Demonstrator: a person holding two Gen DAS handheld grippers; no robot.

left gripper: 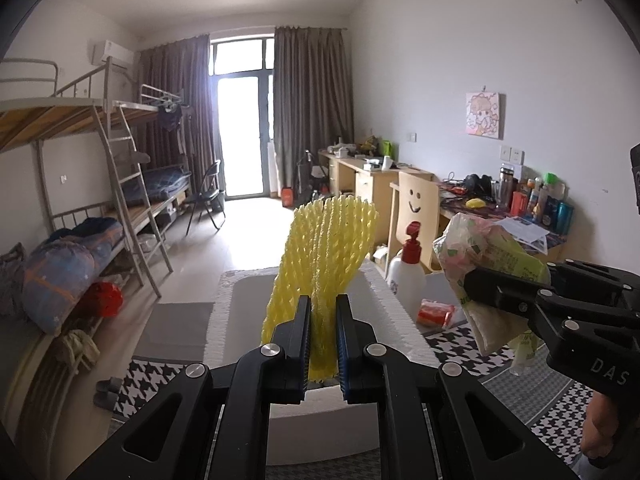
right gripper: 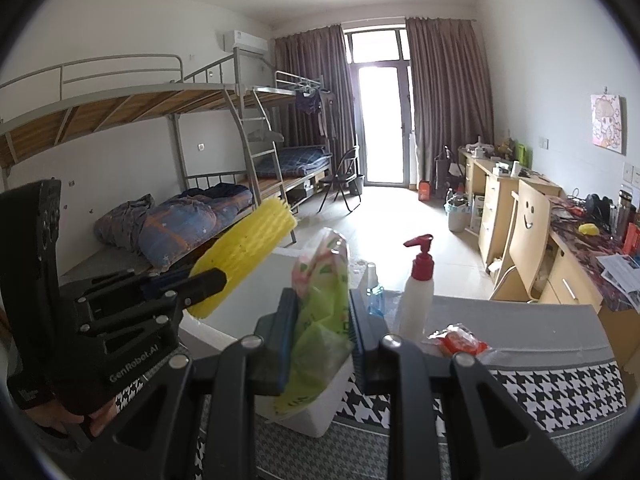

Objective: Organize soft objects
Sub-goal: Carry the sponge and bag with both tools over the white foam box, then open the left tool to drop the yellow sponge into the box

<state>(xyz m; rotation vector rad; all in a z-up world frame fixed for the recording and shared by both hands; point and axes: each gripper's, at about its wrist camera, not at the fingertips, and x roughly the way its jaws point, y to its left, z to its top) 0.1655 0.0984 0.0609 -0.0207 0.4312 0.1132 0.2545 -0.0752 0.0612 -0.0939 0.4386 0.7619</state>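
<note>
Dormitory room fills the left wrist view: metal bunk beds point(left gripper: 100, 152) along the left wall, brown curtains point(left gripper: 308, 108) framing a bright balcony door at the far end, and wooden desks along the right wall. Close to the camera, a surface covered with a black-and-white houndstooth cloth point(left gripper: 452, 344) carries an open white foam box point(left gripper: 384, 296). The left gripper point(left gripper: 323, 344) has its fingers closed on the lower part of a yellow foam net sleeve point(left gripper: 332, 248), which stands upright above the box opening. Just right of the box stand a white pump bottle point(left gripper: 408, 272) with a red pump and a small orange packet point(left gripper: 436, 314). At the right edge, the right gripper point(left gripper: 480, 292) holds a crumpled green and pink plastic bag point(left gripper: 480, 252) in the air

From the right wrist view, the same room appears with the bunk beds on the left and a wooden chair point(right gripper: 528, 220) with a drawn smiley face on the right. The right gripper's fingers point(right gripper: 288, 336) are clamped on the plastic bag, which rises between them, above the near corner of the foam box. At left, the left gripper pinches the yellow sleeve, tilted over the box. A small blue spray bottle point(right gripper: 374, 292) stands just beside the pump bottle, with the orange packet lying near them on the cloth
</note>
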